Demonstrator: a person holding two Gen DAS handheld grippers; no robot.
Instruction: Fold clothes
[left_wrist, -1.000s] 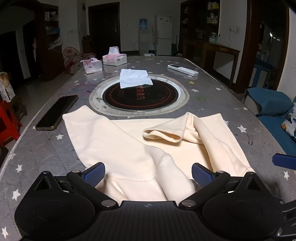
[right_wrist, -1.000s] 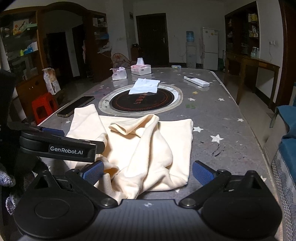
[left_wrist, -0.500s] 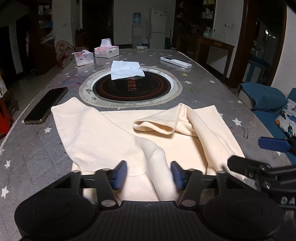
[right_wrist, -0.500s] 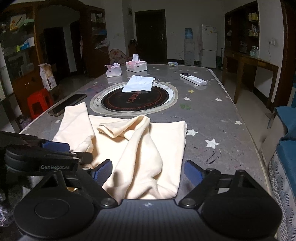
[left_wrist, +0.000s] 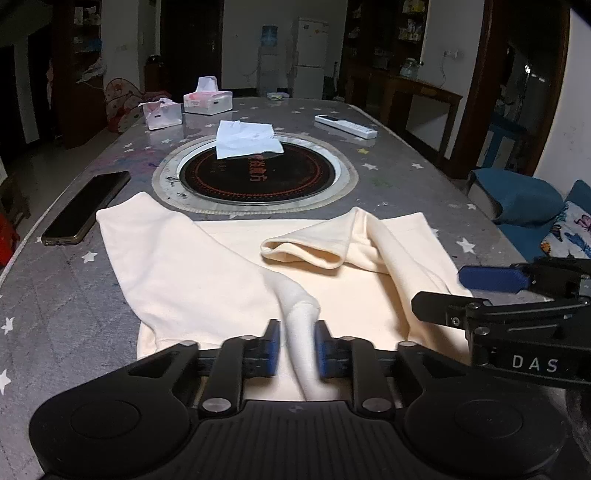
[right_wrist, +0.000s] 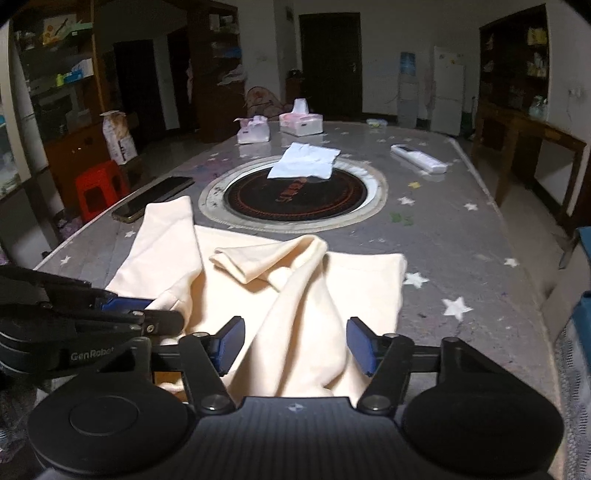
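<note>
A cream garment (left_wrist: 229, 266) lies spread and partly rumpled on the near end of the star-patterned tabletop (left_wrist: 388, 173), just short of the round inset cooker (left_wrist: 258, 173), with a phone (left_wrist: 85, 206) beside its left edge. The step in hand looks like taking hold of the near hem with both tools before a fold. The left hand-held gripper (left_wrist: 297, 349) is closing on a raised ridge of cloth that stands between its blue pads, which sit narrow and about touching the fabric. The right hand-held gripper (right_wrist: 295, 343) is also closing but still stands about half open, with bunched cloth between the pads and not yet pinched. The next move probably calls for both grips to seat fully on the hem, then a lift and carry forward over the garment, keeping the loose folded sleeve (right_wrist: 258, 262) from dragging along.
</note>
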